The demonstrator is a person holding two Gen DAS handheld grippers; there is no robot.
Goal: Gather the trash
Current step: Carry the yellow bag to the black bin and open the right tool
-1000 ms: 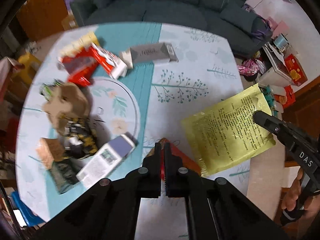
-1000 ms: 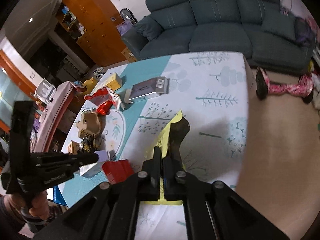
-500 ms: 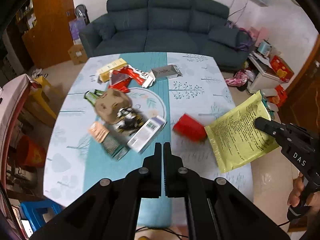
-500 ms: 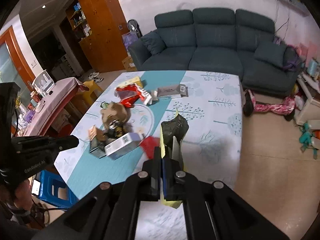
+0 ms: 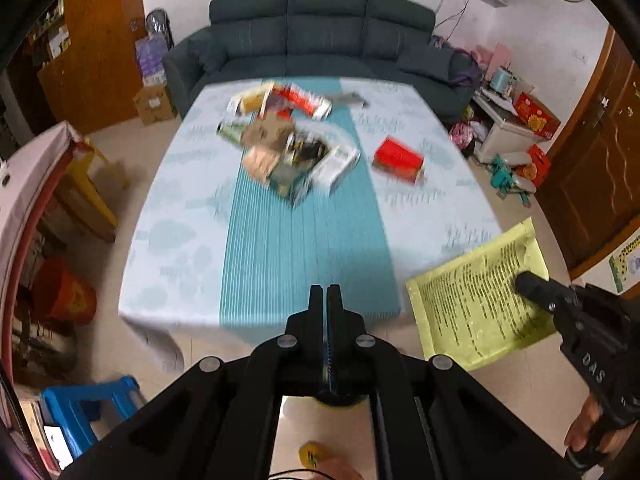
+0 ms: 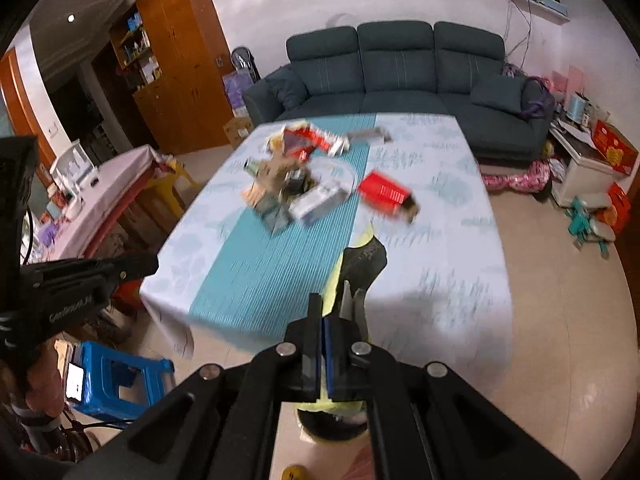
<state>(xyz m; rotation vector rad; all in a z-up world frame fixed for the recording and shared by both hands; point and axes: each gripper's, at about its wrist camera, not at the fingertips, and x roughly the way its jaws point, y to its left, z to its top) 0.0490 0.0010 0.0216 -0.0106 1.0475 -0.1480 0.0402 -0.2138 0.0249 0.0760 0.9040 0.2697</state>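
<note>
A yellow printed bag [image 5: 480,300] hangs off the table's near right corner, clamped by my right gripper [image 5: 524,280]. In the right wrist view the bag [image 6: 352,268] stands edge-on between the shut fingers of the right gripper [image 6: 324,312]. My left gripper [image 5: 326,300] is shut and empty, held back from the table's near edge. A heap of wrappers and boxes [image 5: 292,148] lies on the table's far half, with a red box [image 5: 398,160] apart to its right.
The table [image 5: 192,280] has a white and teal cloth. A dark sofa [image 5: 320,36] stands behind it. A blue stool [image 5: 88,404] and an orange bucket [image 5: 64,292] are at the left. Boxes and toys [image 5: 516,152] clutter the right floor.
Both grippers have pulled back and up from the table. The left gripper let go of the red box, which now lies on the table. The right gripper still holds the yellow bag.
</note>
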